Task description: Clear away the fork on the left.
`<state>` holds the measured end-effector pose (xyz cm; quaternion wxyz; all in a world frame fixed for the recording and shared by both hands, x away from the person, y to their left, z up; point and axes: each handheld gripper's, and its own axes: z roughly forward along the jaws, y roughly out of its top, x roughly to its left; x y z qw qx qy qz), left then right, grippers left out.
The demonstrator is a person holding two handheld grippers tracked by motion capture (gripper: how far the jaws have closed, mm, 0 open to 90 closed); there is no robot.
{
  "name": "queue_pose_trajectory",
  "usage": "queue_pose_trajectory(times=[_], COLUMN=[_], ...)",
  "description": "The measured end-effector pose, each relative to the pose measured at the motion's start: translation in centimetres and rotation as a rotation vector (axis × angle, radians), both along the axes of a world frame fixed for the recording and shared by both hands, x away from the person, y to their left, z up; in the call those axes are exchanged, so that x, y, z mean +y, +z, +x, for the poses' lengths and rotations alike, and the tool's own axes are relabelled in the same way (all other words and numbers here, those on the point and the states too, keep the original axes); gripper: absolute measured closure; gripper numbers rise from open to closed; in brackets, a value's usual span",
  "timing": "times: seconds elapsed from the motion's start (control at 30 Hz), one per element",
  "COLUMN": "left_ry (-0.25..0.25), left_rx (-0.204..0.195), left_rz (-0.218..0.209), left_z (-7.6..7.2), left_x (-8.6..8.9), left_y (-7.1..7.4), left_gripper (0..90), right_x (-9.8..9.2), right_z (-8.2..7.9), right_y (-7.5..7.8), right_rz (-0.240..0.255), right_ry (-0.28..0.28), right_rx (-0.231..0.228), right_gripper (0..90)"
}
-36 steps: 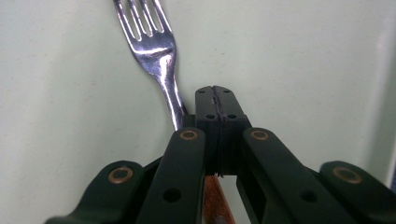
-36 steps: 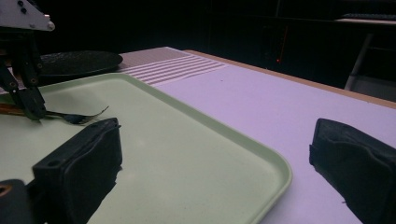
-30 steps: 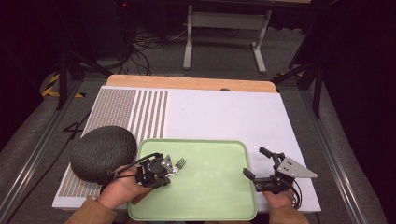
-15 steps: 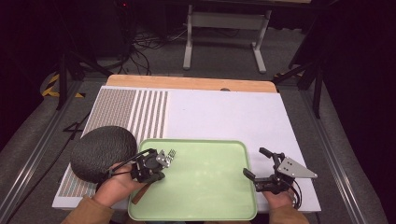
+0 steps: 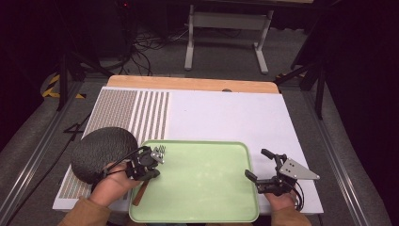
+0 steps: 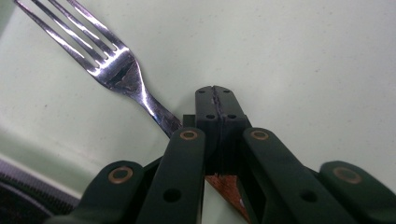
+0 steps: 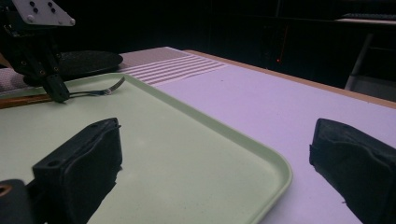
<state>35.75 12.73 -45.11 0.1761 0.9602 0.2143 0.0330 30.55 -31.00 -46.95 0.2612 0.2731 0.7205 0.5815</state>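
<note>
Dark floor and cables surround a white tabletop [image 5: 226,117] with a striped patch at its left. Beside that patch sits a dark, round woven mat [image 5: 101,153]. Next to it, the left gripper [image 5: 149,162] is clamped on the wooden-handled steel fork [image 5: 159,151], and over the past second it has carried the fork leftward across the pale green plastic tray [image 5: 207,188] to the tray's near-left corner; I judge the fork is being taken toward the mat. Its long axis runs from handle near the person to tines pointing away, toward the tray's far rim. Rightmost, the right gripper [image 5: 261,165] hangs with jaws wide apart, holding nothing, at the tray's right edge.
</note>
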Motion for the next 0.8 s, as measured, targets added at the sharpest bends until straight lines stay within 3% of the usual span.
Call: queue_pose_trajectory(times=[0.8], left_ry=[0.081], left_rx=[0.001], left_rz=[-0.003], left_z=[1.1], left_x=[2.2], left_y=[0.0], left_gripper=[89.8], right_x=[0.0], right_z=[0.0], right_y=[0.0], right_rz=[0.0], right_ry=[0.0], right_rx=[0.003], right_gripper=[3.1])
